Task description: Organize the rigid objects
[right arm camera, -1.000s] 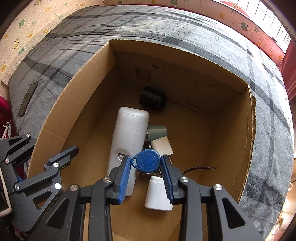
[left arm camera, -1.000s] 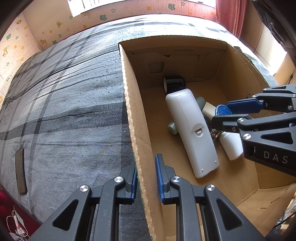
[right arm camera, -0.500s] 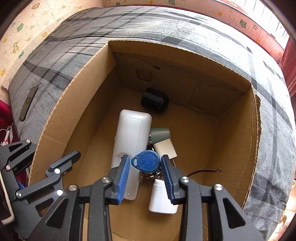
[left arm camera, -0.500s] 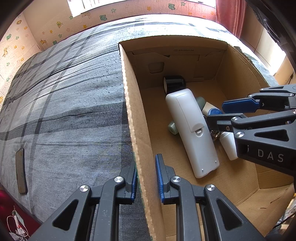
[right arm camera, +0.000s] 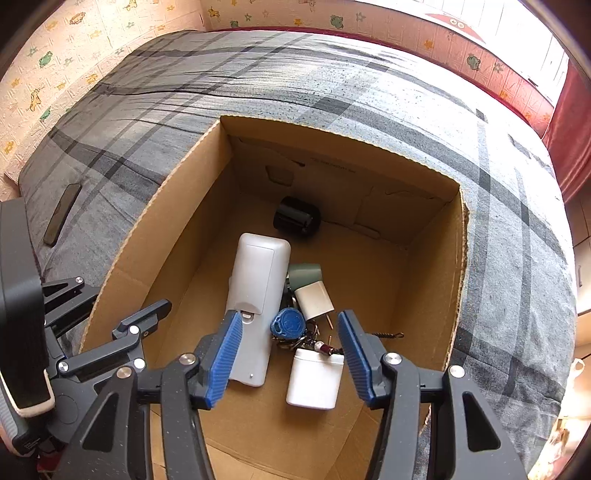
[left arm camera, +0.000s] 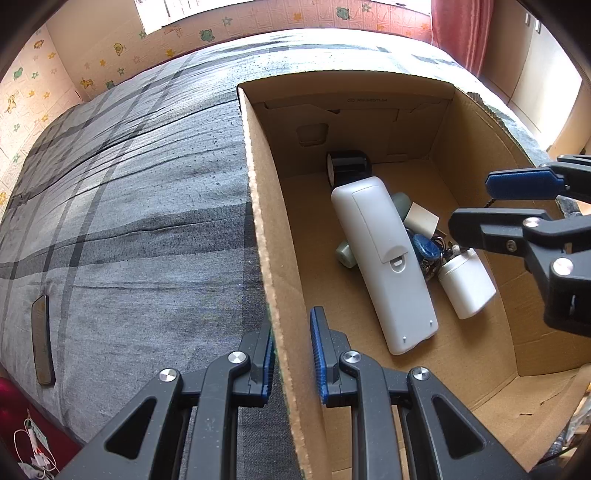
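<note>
A cardboard box [left arm camera: 258, 206] [right arm camera: 155, 229] sits on the bed. Inside lie a white remote [left arm camera: 380, 254] [right arm camera: 256, 291], a blue key fob with keys [left arm camera: 426, 247] [right arm camera: 288, 325], a white bottle [left arm camera: 467, 284] [right arm camera: 314, 378], a white charger [right arm camera: 314, 301], a grey-green cylinder [right arm camera: 304, 273] and a black cylinder [left arm camera: 349, 166] [right arm camera: 297, 218]. My left gripper [left arm camera: 291, 350] is shut on the box's left wall near its front. My right gripper [right arm camera: 290, 356] is open and empty above the fob; it also shows in the left wrist view [left arm camera: 506, 199].
The grey plaid bedcover [left arm camera: 129, 192] [right arm camera: 332, 85] surrounds the box. A dark flat bar [left arm camera: 41, 339] [right arm camera: 61, 214] lies on the bed to the left. Patterned wallpaper and a red curtain [left arm camera: 458, 29] stand beyond the bed.
My right gripper has opened and let go of the blue key fob, which now lies in the box beside the remote. The gripper has risen. The left gripper has kept its hold.
</note>
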`<act>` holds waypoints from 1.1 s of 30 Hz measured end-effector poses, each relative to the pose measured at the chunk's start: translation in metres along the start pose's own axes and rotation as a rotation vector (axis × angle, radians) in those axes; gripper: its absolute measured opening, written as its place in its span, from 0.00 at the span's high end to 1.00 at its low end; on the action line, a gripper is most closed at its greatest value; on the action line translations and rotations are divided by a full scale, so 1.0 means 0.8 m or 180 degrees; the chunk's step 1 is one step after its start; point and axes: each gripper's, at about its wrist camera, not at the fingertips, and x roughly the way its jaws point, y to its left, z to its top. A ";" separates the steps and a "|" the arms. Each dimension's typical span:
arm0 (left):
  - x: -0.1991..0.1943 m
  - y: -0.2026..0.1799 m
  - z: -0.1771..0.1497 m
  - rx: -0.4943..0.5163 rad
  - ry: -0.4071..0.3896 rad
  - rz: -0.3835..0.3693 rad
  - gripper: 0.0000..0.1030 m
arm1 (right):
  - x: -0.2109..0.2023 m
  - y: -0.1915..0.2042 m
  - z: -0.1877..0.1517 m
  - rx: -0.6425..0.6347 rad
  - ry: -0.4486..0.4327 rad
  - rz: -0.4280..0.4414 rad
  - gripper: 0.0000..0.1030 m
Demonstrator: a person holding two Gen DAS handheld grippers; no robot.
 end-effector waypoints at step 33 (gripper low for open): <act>-0.041 -0.006 -0.002 0.0064 -0.0162 0.0164 0.80 | -0.113 -0.057 -0.086 0.0728 -0.0391 -0.0386 0.00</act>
